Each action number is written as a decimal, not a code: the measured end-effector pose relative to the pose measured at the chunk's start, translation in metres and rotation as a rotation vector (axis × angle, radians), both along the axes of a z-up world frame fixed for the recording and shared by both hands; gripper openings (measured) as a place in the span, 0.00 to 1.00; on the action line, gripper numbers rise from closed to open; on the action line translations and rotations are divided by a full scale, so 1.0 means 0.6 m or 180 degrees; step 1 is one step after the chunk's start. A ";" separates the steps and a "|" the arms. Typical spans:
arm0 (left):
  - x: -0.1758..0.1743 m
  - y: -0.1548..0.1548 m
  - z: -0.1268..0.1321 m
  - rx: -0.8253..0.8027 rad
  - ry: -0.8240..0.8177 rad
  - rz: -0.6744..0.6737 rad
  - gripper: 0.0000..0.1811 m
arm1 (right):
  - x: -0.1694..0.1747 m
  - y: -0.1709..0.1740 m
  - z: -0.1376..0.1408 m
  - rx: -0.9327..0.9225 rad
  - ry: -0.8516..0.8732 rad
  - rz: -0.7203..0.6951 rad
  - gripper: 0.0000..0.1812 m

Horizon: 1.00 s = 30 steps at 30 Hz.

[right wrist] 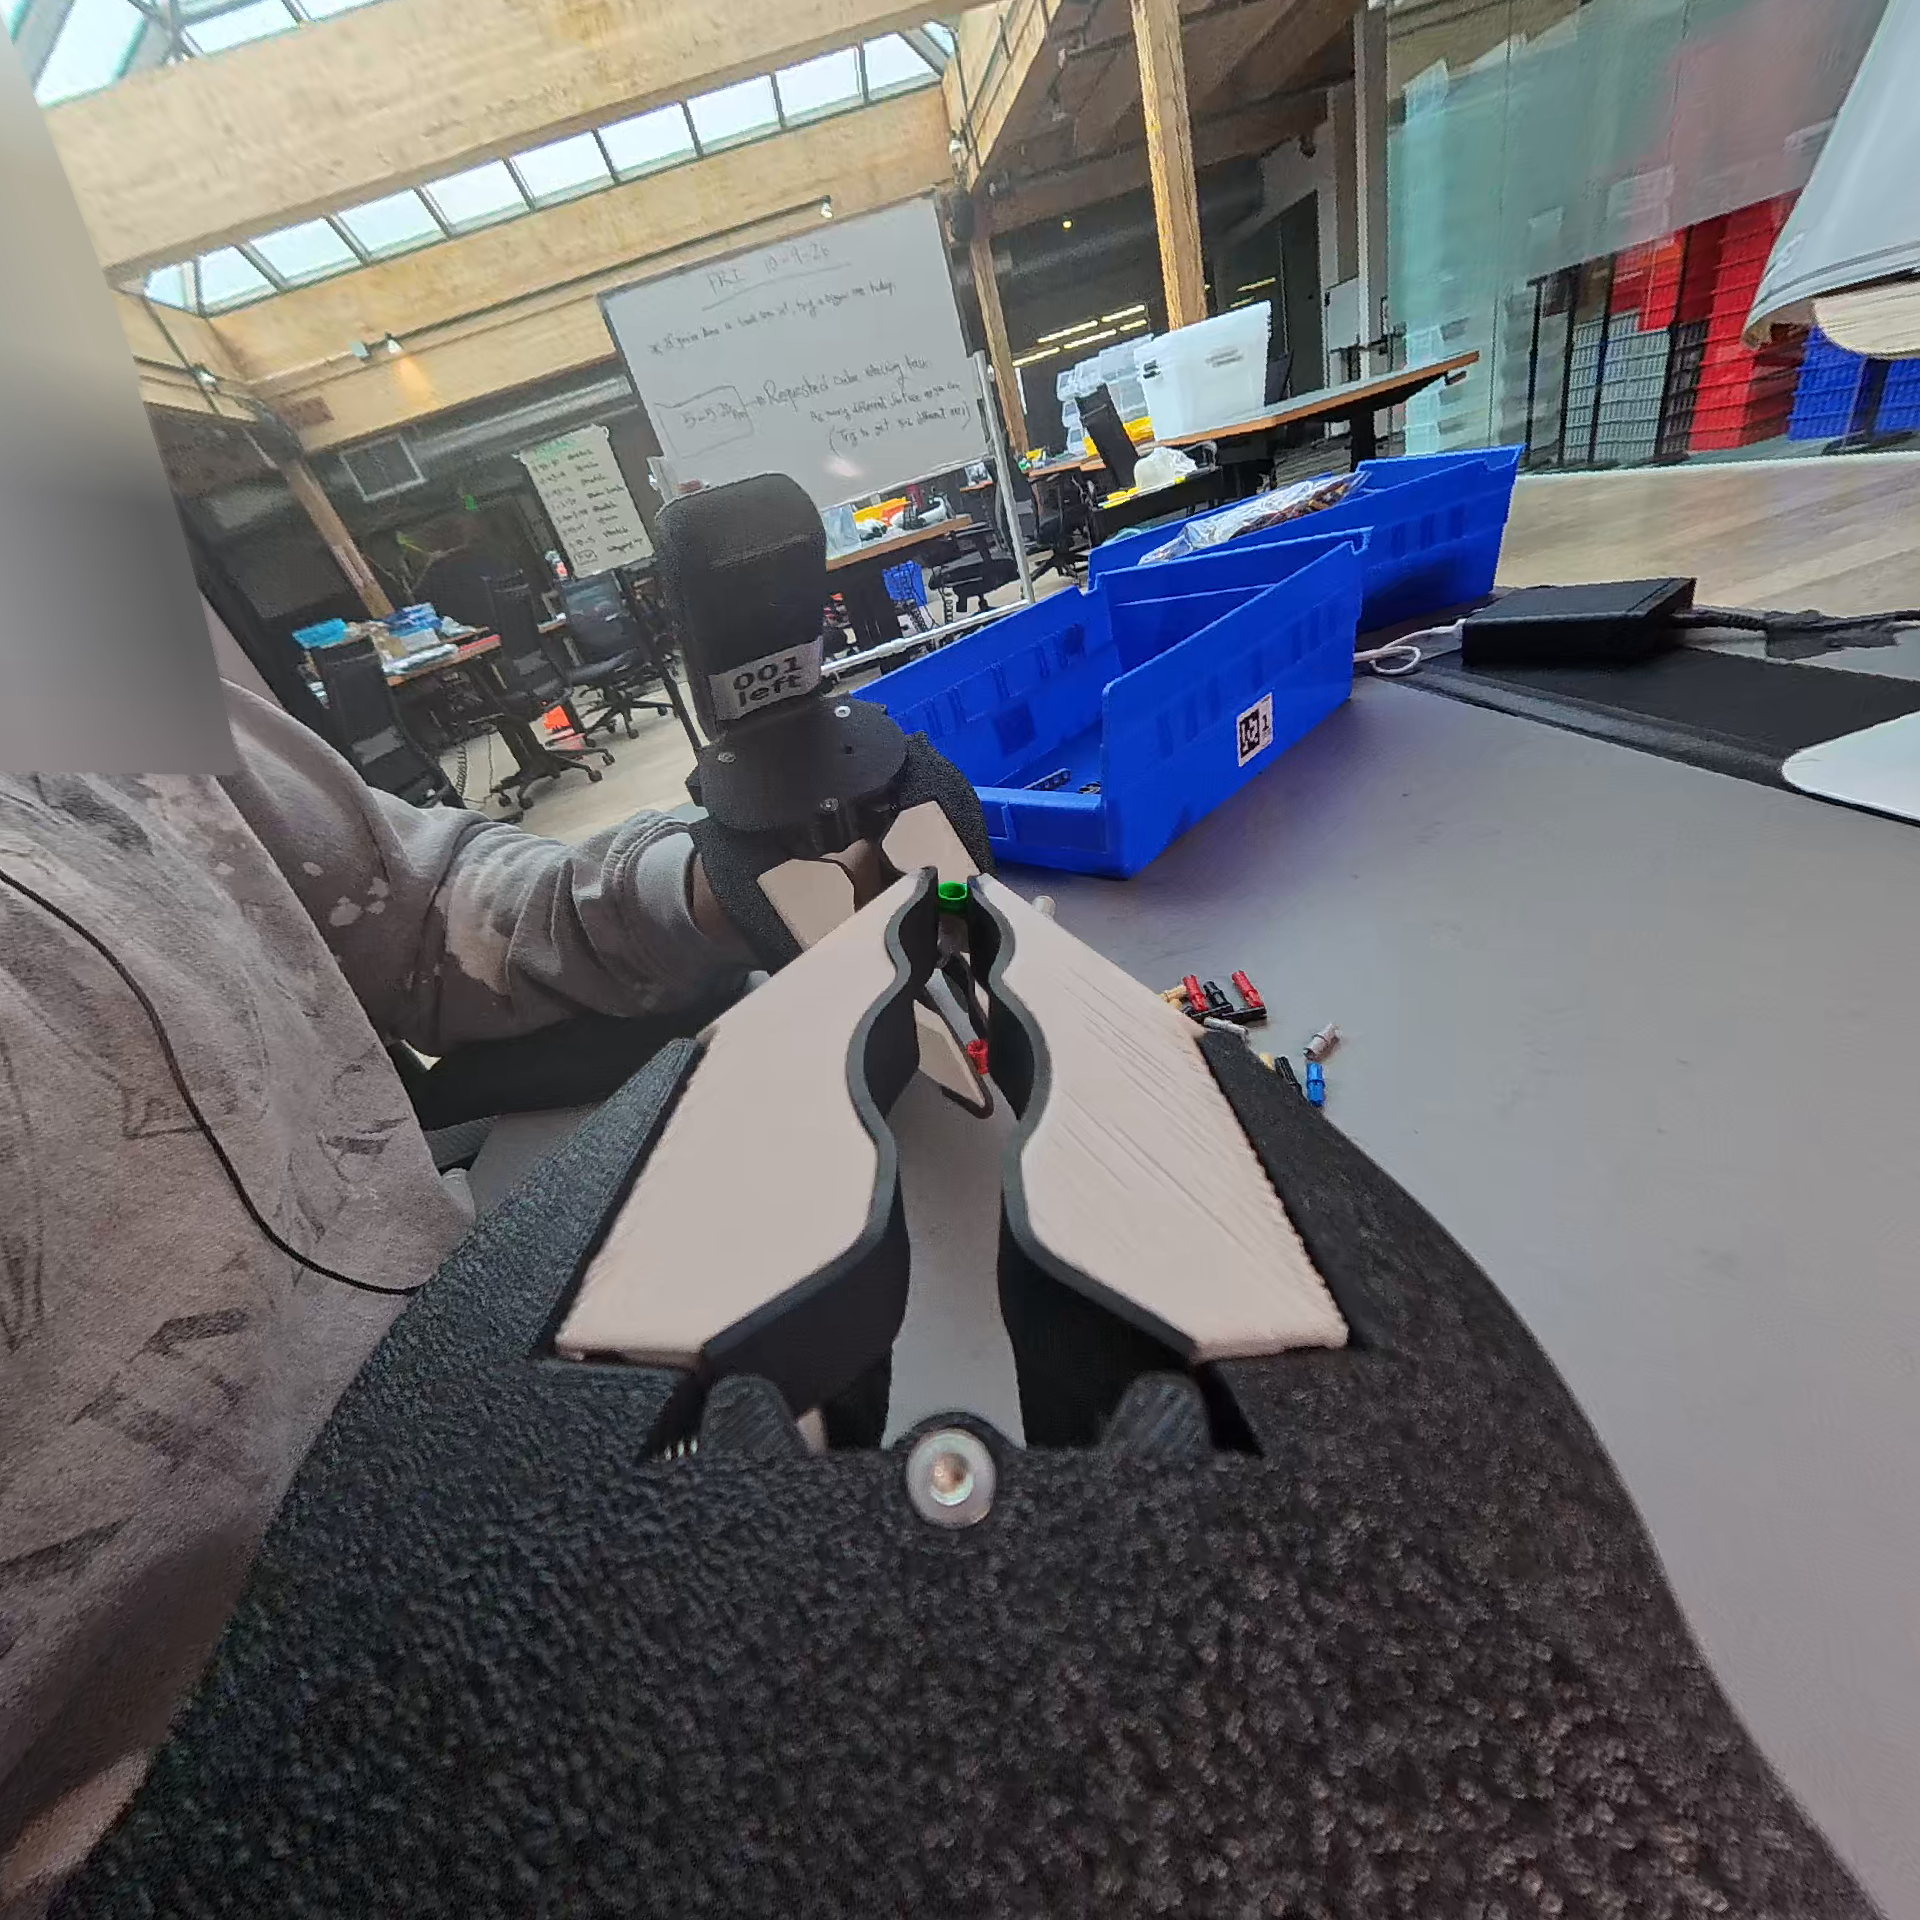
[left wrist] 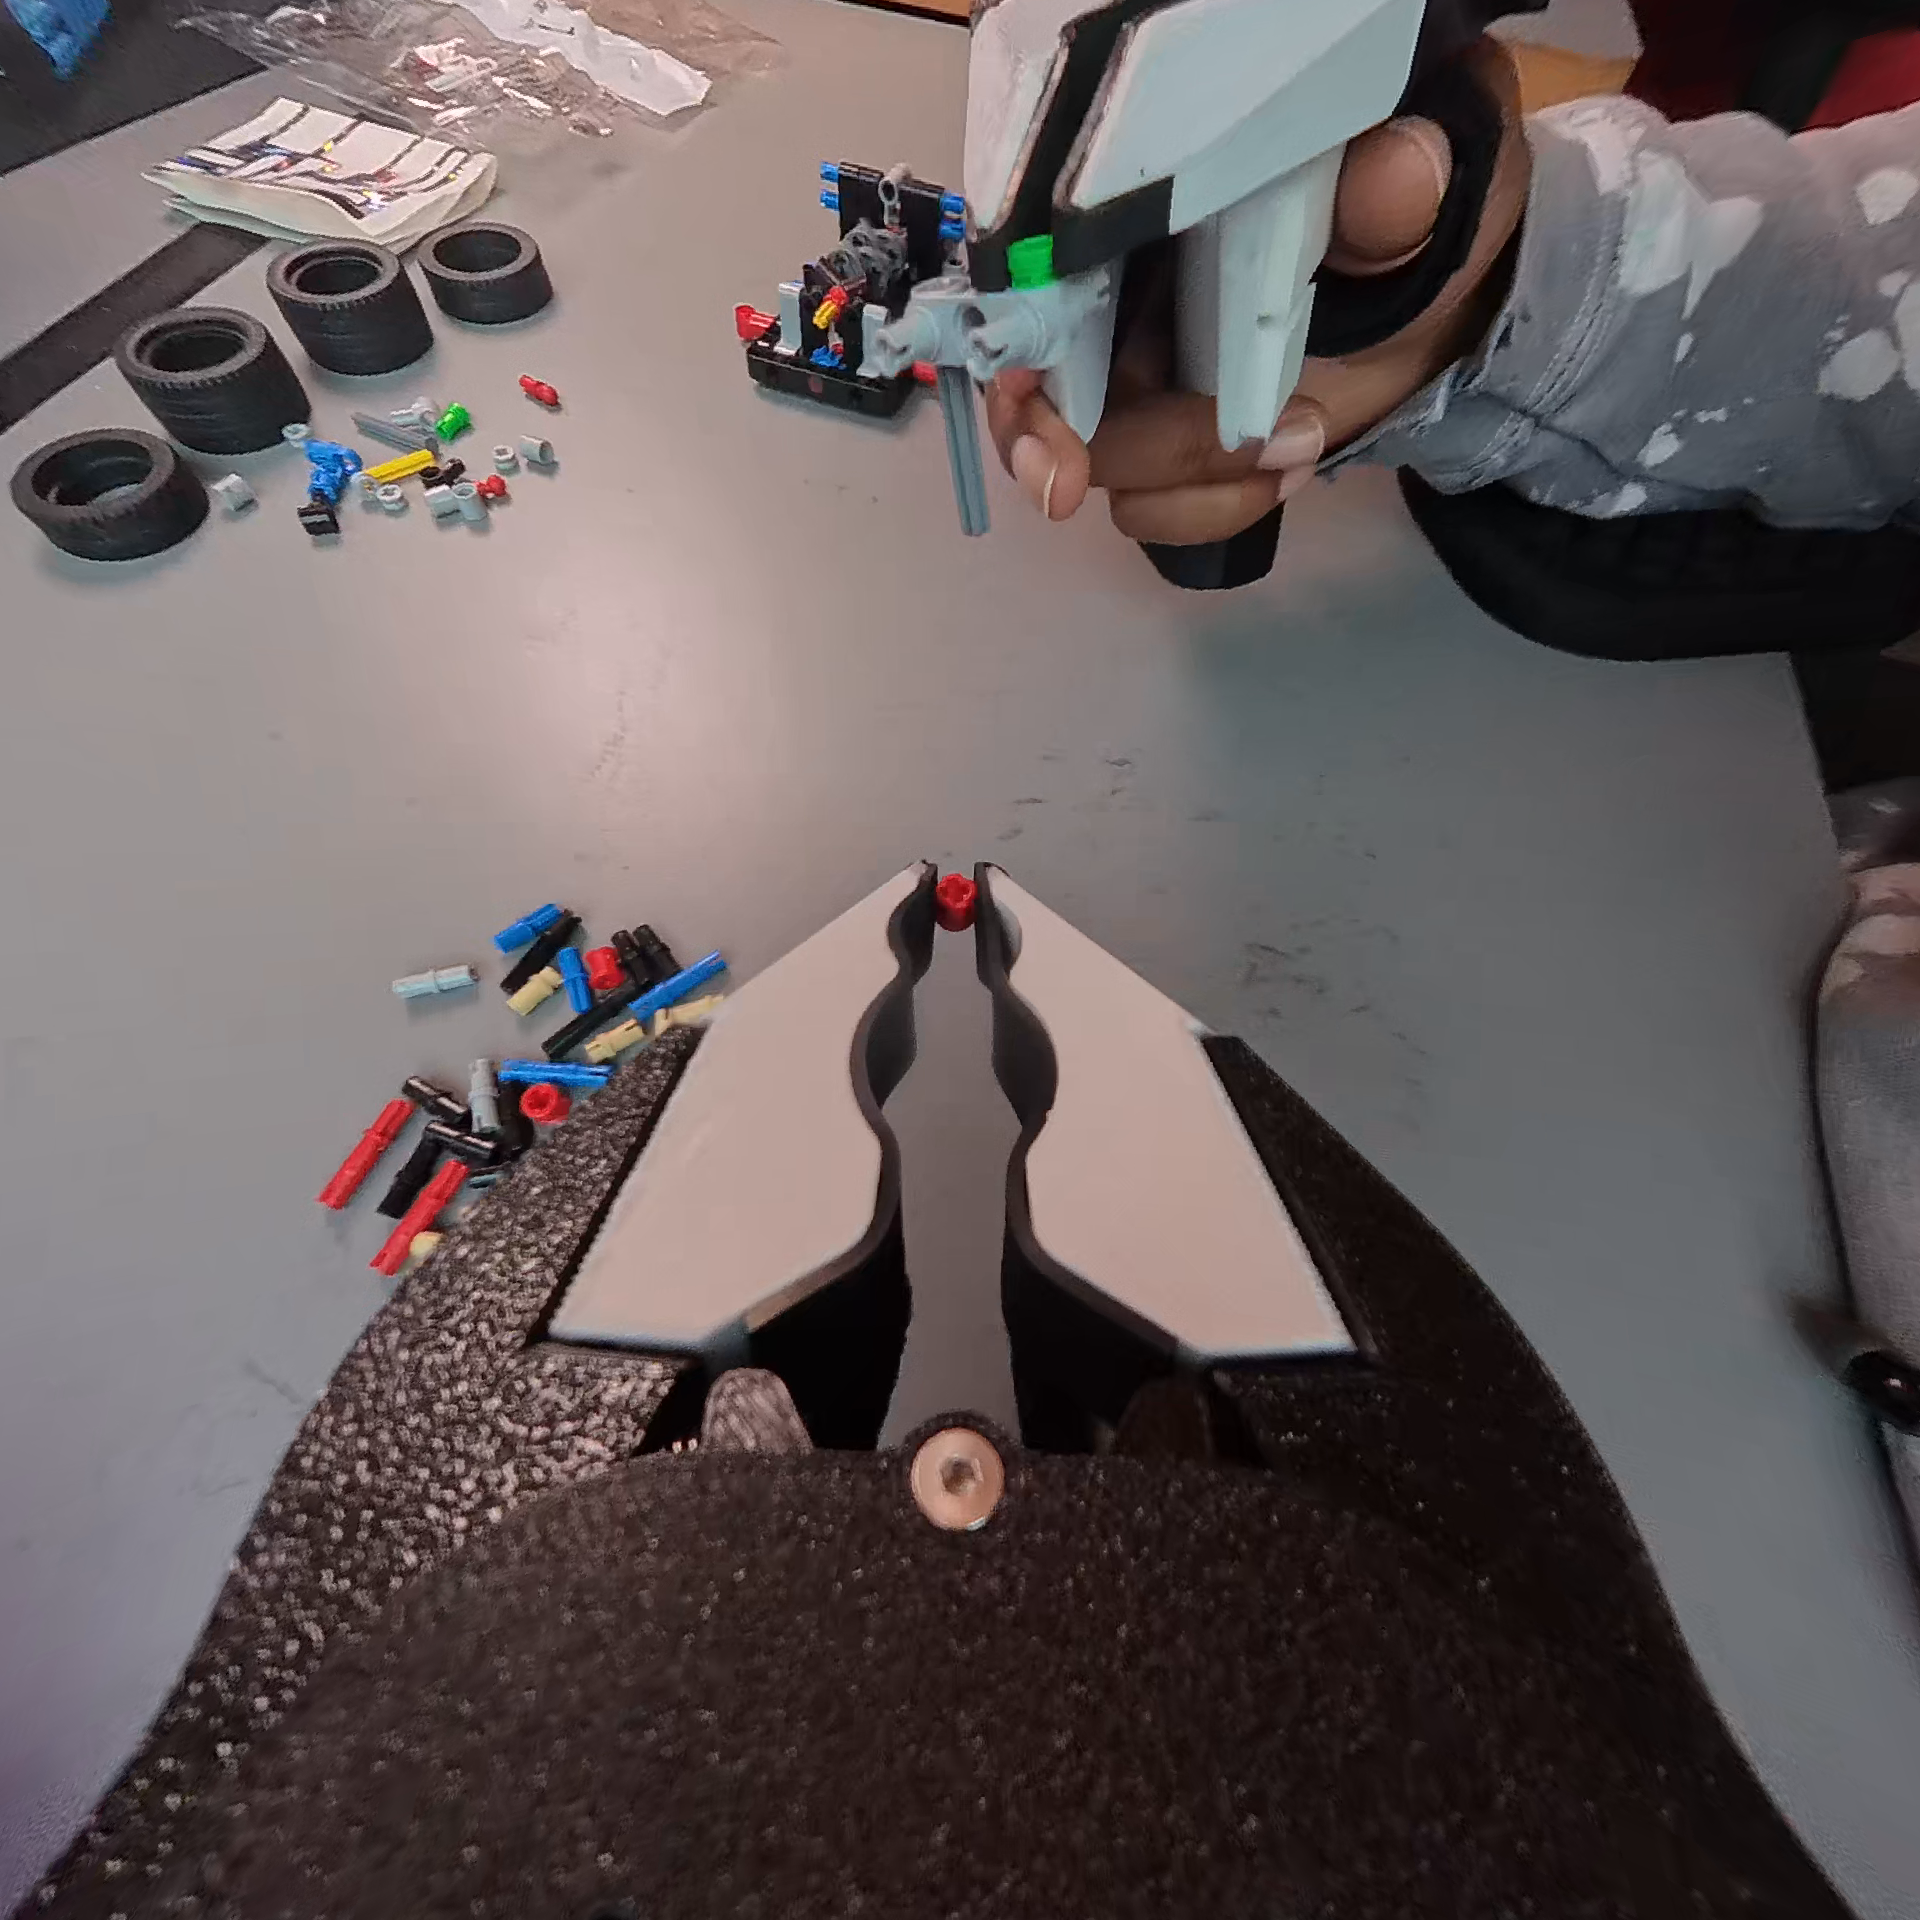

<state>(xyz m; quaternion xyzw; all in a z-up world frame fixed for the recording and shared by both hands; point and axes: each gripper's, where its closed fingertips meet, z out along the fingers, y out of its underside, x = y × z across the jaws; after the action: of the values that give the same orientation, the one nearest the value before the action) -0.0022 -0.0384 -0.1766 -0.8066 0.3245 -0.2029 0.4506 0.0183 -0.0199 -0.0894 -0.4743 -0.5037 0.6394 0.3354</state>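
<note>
Red bush (left wrist: 952, 902) pinched at the tips of my left fingers (left wrist: 952, 883) above the grey table (left wrist: 727, 707); my right fingers (right wrist: 954, 896) clamped on a green-pinned grey assembly (left wrist: 977, 332), held near the half-built model (left wrist: 852, 301), loose pins (left wrist: 540, 1049) beside.

Left gripper (left wrist: 953, 883): rough, pebbled black body, smooth matt pale finger plates, a shiny metal screw (left wrist: 957, 1476).
Red piece (left wrist: 952, 902): glossy plastic, pinched at the tips.
Right gripper (right wrist: 954, 896): same grainy black shell; beige plates show fine ridged lines.
Green piece (right wrist: 953, 891): shiny plastic.
Table (left wrist: 1247, 779): smooth grey top, dull sheen, a few scuffs.
Tyres (left wrist: 349, 305): matt black rubber, ribbed tread.
Bags (left wrist: 499, 62): clear crinkled plastic.
Bins (right wrist: 1174, 707): glossy blue plastic.
Sleeve (right wrist: 499, 914): soft mottled grey cloth.
Beams (right wrist: 499, 125): bare pale wood.
</note>
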 end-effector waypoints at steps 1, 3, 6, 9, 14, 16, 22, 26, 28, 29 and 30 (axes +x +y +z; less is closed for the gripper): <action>-0.009 0.005 -0.004 0.0095 0.0172 0.0066 0.04 | 0.001 0.003 -0.003 0.0028 -0.0025 -0.0023 0.02; -0.033 0.018 -0.013 0.0291 0.0605 0.0237 0.04 | 0.003 0.006 -0.005 0.0070 -0.0041 -0.0058 0.03; -0.079 0.038 -0.033 0.0386 0.1162 0.0555 0.04 | 0.006 0.007 -0.005 0.0055 -0.0037 -0.0051 0.03; -0.106 0.050 -0.052 0.0257 0.1253 0.0746 0.04 | 0.006 0.003 -0.007 0.0072 -0.0052 -0.0025 0.03; -0.078 0.049 -0.012 0.0233 0.0365 0.0677 0.17 | 0.005 0.000 -0.007 -0.0060 -0.0031 -0.0006 0.03; -0.034 0.030 0.036 0.0178 -0.0533 0.0336 0.20 | 0.004 -0.002 -0.002 -0.0206 0.0005 0.0033 0.02; 0.041 -0.012 0.109 -0.0482 -0.2248 -0.0407 0.14 | -0.006 -0.033 0.009 -0.0698 0.0144 0.0368 0.02; 0.057 -0.020 0.117 -0.0432 -0.2272 -0.0542 0.06 | -0.009 -0.060 0.010 -0.0831 0.0204 0.0617 0.02; 0.060 -0.024 0.118 -0.0424 -0.2266 -0.0577 0.02 | -0.010 -0.064 0.012 -0.0822 0.0224 0.0646 0.02; 0.061 -0.026 0.119 -0.0425 -0.2291 -0.0583 0.02 | -0.009 -0.065 0.013 -0.0818 0.0228 0.0670 0.02; 0.061 -0.028 0.120 -0.0440 -0.2306 -0.0601 0.02 | -0.008 -0.067 0.012 -0.0809 0.0218 0.0690 0.03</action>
<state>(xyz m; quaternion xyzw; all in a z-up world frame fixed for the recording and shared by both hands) 0.0346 -0.0553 -0.1049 -0.6776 0.2026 -0.5369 0.4600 0.0133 -0.0598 -0.0821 -0.4337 -0.4553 0.7462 0.2188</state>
